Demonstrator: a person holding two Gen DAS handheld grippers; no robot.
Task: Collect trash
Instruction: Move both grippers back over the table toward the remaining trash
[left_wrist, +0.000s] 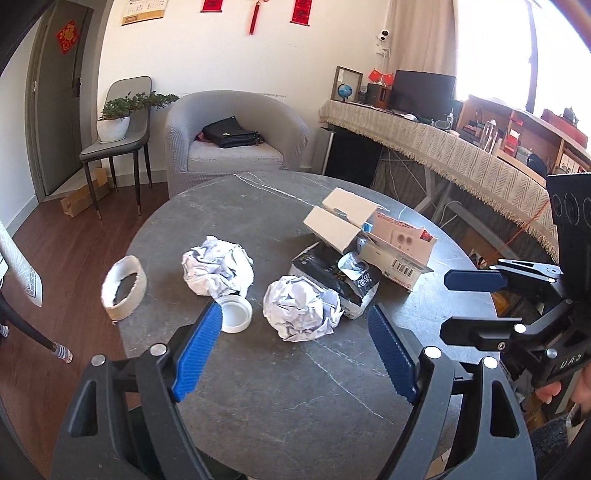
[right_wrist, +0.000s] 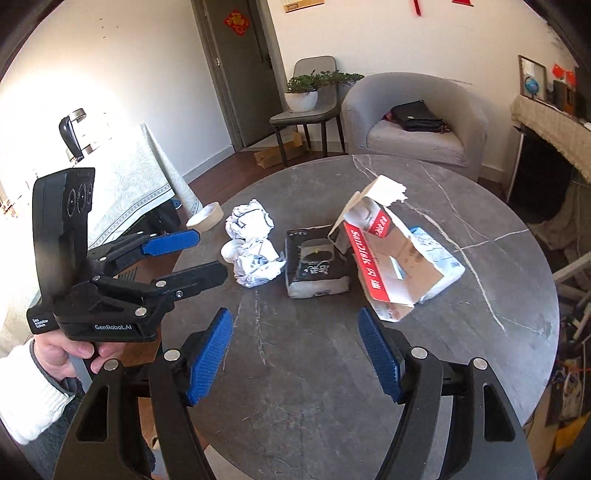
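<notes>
Left gripper (left_wrist: 295, 325) and right gripper (right_wrist: 295, 328), ribbed blue pads, gaped empty; crumpled white paper ball (left_wrist: 301, 308) lay just ahead of left; torn cardboard box (right_wrist: 384, 254) ahead-right of right.

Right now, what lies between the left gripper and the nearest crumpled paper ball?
Only bare table. In the left wrist view the left gripper, jaws open and empty, sits just short of the crumpled paper ball; the white lid lies off to one side.
</notes>
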